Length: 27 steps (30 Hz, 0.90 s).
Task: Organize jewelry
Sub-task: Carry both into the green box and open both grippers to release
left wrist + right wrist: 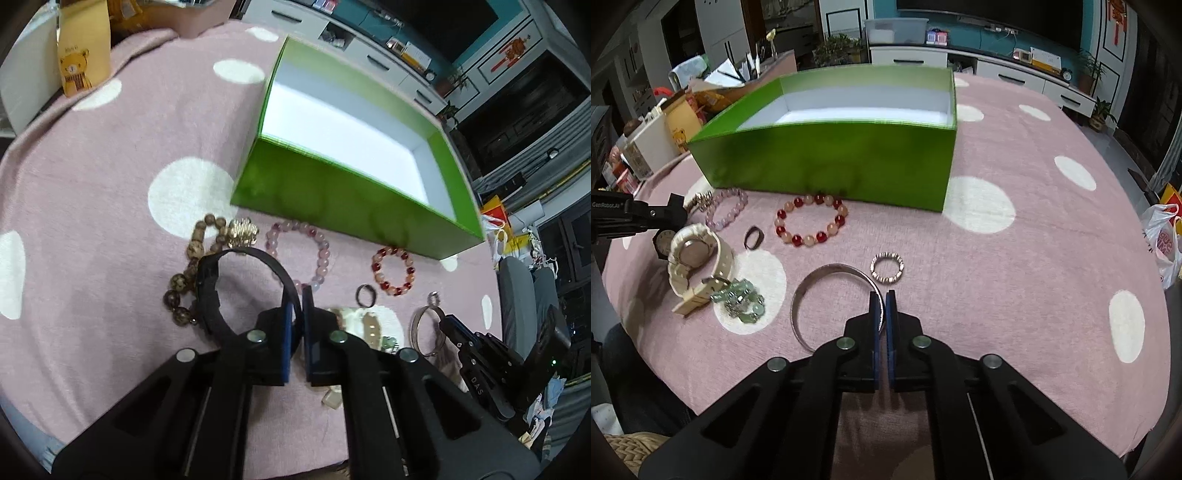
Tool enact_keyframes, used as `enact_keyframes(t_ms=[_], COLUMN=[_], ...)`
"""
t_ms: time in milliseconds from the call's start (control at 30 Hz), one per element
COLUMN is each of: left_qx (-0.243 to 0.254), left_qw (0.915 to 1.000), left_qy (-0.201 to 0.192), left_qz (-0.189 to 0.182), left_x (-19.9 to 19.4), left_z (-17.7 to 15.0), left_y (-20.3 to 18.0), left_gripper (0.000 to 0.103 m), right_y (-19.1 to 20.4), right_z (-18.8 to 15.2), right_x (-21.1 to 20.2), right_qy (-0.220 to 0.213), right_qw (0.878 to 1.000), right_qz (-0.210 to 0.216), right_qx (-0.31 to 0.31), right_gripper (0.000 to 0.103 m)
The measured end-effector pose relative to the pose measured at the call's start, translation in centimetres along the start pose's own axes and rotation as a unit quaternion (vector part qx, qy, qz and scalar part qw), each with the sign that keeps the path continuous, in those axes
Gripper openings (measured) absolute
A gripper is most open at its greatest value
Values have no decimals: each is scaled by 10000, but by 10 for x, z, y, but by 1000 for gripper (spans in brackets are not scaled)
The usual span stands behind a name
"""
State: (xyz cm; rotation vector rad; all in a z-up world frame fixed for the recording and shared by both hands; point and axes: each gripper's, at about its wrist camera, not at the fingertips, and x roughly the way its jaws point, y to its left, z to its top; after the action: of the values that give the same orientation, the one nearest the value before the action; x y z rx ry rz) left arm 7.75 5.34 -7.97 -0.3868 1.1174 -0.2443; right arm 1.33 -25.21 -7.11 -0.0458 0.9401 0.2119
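The green box [827, 162] stands open on the pink, white-spotted cloth [1034, 258] that covers the counter, its white inside showing nothing in it, and all the jewelry lies on the cloth along the near side of the box. The left tongs [298, 295] are clamped shut on the black watch [236, 291], pinching its strap where the loop curves round; in the left wrist view the watch is tilted up off the cloth. Behind the watch, toward the box, lie the brown bead bracelet [192, 266] and a small gold ornament [242, 230], and beside them the pale pink bead bracelet [299, 251]. The red and cream bead bracelet [811, 220] lies nearly touching the front wall of the box, with a small dark ring [753, 237] just beside it. The right tongs [882, 299] are closed on the rim of the silver bangle [827, 299], which lies near the middle of the box's front side; whether the bangle is off the cloth cannot be told. A small beaded ring [886, 267] sits just beyond the bangle, toward the box. Farther along the box's front, toward its left end in the right wrist view, are the cream watch [698, 258] and a heap of pale green stone pieces [742, 301].
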Motion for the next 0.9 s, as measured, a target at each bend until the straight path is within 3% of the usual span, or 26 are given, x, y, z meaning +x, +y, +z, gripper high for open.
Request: enact_keyframes(t_ms=[467, 900], left_qx=[608, 661], left_qw=[9958, 9961], left_qy=[-683, -572], left_qz=[-59, 145], left_x=[-47, 1], left_z=[52, 113], left_y=[-45, -72], left_gripper=[4, 5], right_y=[2, -4], right_z=[76, 135], right_x=[-43, 14], right_qy=[-1136, -1100], right_qw=[9930, 9932], right_qz=[-168, -295], right_qx=[-267, -222], right_gripper=[3, 3])
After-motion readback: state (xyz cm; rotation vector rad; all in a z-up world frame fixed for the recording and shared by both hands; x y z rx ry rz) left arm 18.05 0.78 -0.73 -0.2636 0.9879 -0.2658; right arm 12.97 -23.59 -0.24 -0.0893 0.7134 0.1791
